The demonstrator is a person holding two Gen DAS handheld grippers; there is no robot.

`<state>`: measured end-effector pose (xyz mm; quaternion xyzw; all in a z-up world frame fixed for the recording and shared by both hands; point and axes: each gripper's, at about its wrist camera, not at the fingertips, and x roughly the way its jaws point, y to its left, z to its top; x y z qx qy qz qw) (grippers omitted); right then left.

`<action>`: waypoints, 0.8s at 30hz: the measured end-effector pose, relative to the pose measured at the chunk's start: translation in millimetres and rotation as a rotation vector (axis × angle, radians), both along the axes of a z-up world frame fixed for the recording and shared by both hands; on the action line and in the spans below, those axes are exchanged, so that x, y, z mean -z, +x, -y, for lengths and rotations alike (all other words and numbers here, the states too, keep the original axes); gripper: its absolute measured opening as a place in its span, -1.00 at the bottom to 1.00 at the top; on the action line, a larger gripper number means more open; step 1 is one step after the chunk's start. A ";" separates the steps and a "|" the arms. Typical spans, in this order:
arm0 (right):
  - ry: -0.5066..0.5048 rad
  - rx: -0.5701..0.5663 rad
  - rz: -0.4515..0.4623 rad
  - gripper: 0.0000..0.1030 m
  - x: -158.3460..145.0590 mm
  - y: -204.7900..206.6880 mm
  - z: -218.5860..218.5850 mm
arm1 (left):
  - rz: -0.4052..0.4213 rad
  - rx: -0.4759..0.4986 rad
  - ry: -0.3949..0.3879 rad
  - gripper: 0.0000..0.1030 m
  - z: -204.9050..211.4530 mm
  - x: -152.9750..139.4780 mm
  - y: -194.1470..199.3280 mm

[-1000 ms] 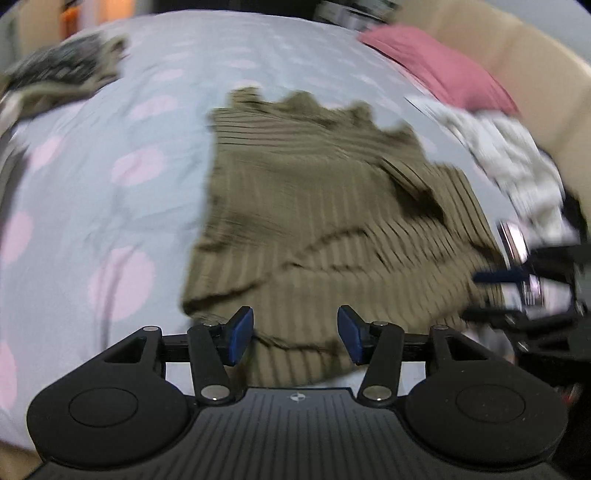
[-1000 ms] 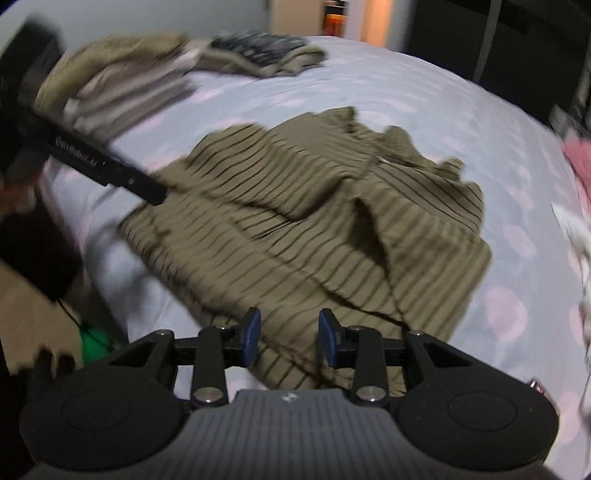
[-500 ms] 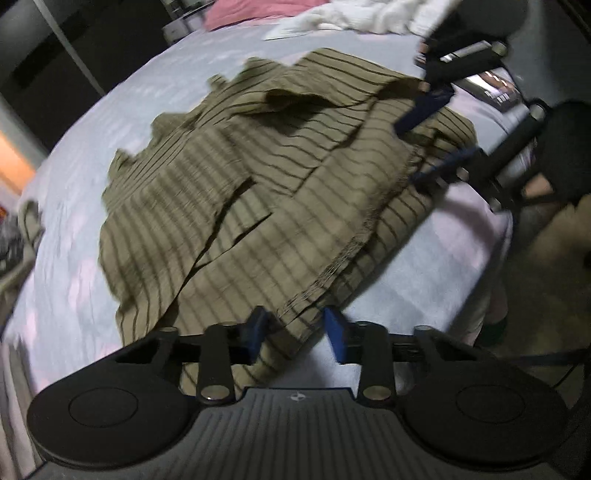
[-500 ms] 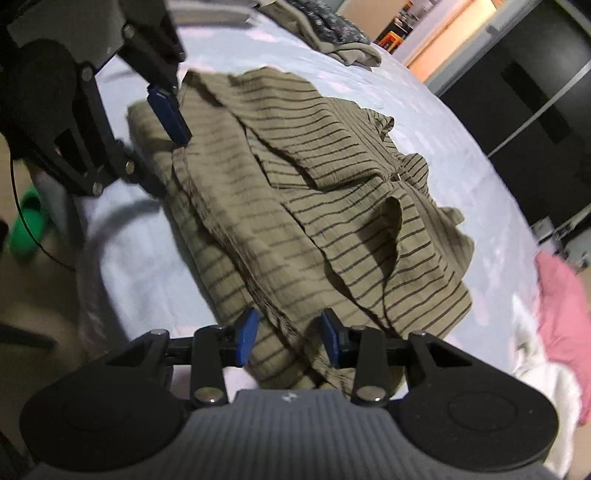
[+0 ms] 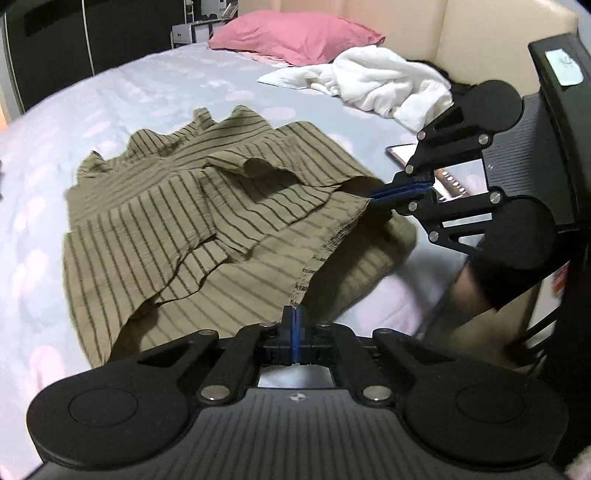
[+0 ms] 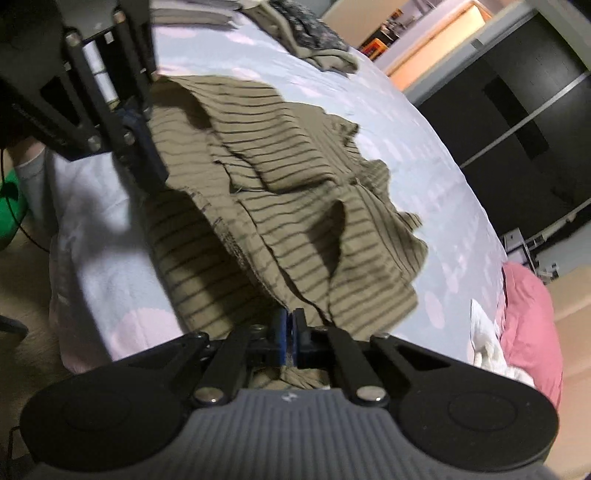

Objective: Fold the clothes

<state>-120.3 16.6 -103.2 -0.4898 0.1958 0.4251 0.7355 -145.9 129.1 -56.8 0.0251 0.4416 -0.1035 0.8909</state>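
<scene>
The olive striped shirt (image 5: 192,229) lies rumpled on the pale blue bedsheet (image 5: 122,92) with its faint pink dots, near the bed's near edge, its hem lifted off the sheet at two spots. I hold that hem in both — my left gripper (image 5: 294,319) is pinched tight on the near hem edge, blue pads pressed together with the cloth between them. My right gripper (image 6: 289,325) is likewise clamped on the hem; in the left view it shows to the right (image 5: 400,192), biting the cloth's raised edge. Between the two grips the hem hangs in a shadowed curve. Beyond the shirt, far right, a white crumpled cloth (image 5: 380,86) rests near a pink pillow (image 5: 295,33). A phone (image 5: 402,153) lies on the sheet just behind my right gripper.
</scene>
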 end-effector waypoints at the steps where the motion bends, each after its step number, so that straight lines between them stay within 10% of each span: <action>1: 0.002 0.009 -0.010 -0.93 -2.1 2.4 2.3 | -0.012 0.007 -0.002 -1.00 1.1 1.5 1.1; 10: -0.151 -0.081 -0.057 -0.89 27.9 -5.5 -1.6 | -0.160 0.005 0.048 -1.00 0.5 27.2 6.2; 12: -0.158 -0.101 -0.071 -0.87 27.9 -6.8 -0.8 | -0.169 -0.006 0.015 -0.74 -2.4 24.3 4.3; 16: -0.061 -0.108 -0.135 -0.44 9.4 -3.0 1.8 | -0.103 -0.029 -0.037 -0.48 -10.7 6.6 1.2; 24: 0.200 0.068 -0.161 -0.42 -27.4 29.3 0.8 | 0.016 -0.187 -0.073 -0.49 -49.5 -27.8 20.6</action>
